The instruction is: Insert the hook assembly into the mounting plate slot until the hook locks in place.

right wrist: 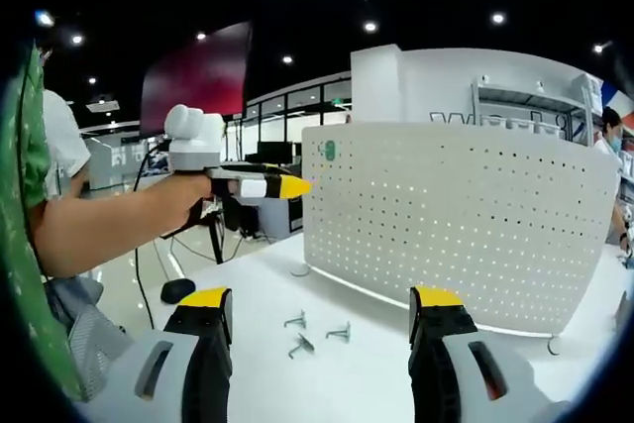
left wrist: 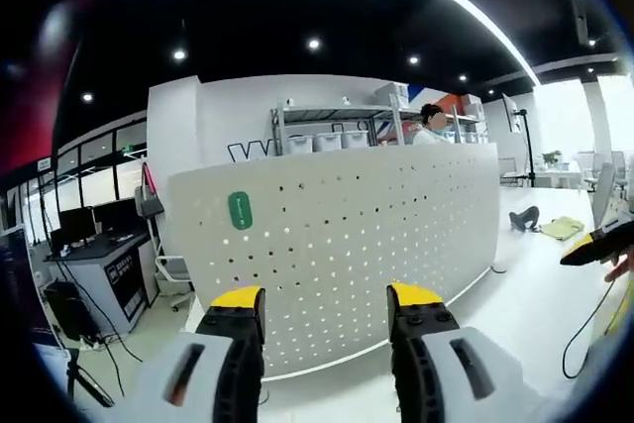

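A white perforated mounting plate [left wrist: 337, 245] stands upright on the white table [left wrist: 535, 294], with a green sticker [left wrist: 240, 210] near its upper left. My left gripper [left wrist: 327, 299] faces it, open and holding nothing. In the right gripper view the plate [right wrist: 466, 225] stands ahead, and three small metal hooks [right wrist: 302, 346] lie loose on the table [right wrist: 258, 284] in front of it. My right gripper [right wrist: 322, 304] is open above the table, just short of the hooks. The left gripper [right wrist: 287, 186] is held by a hand at the plate's left edge. The right gripper's tip [left wrist: 599, 243] enters at far right.
A person [left wrist: 431, 121] stands behind the plate near metal shelves [left wrist: 327, 131]. A black object [left wrist: 523, 217] and a yellowish cloth [left wrist: 562, 228] lie on the far table. A cable [left wrist: 584, 334] hangs at right. A desk with monitors [left wrist: 89, 235] is to the left.
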The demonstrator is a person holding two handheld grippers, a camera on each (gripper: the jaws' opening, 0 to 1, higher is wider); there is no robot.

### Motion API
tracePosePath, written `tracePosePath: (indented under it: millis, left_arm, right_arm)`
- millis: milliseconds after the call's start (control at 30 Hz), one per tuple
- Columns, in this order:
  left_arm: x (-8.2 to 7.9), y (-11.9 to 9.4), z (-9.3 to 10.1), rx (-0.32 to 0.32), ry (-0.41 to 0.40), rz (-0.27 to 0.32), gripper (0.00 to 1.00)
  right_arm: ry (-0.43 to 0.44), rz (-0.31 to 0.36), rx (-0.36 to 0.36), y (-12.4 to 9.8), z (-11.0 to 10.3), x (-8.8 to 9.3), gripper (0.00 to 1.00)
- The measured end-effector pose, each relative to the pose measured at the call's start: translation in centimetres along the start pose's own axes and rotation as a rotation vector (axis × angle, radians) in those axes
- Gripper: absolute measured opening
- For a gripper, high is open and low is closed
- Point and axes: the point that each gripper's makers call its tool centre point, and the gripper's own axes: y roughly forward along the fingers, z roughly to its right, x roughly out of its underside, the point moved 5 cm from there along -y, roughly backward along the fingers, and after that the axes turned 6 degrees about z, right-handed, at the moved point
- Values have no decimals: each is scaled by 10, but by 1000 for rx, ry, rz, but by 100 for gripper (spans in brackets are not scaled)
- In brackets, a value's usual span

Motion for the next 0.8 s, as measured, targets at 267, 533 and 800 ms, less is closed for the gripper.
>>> tracePosePath:
  millis: [267, 533, 800]
  left_arm:
    - [19, -36, 20, 30, -11, -52, 51]
    - [33, -67, 43, 66, -35, -94, 51]
    - [44, -96, 61, 92, -55, -128, 51]
  right_arm:
    - [1, -1, -11, -3, -4, 1, 74]
    - [-3, -8, -29, -4, -8, 3, 74]
    - [-4, -15, -36, -6, -11, 6, 74]
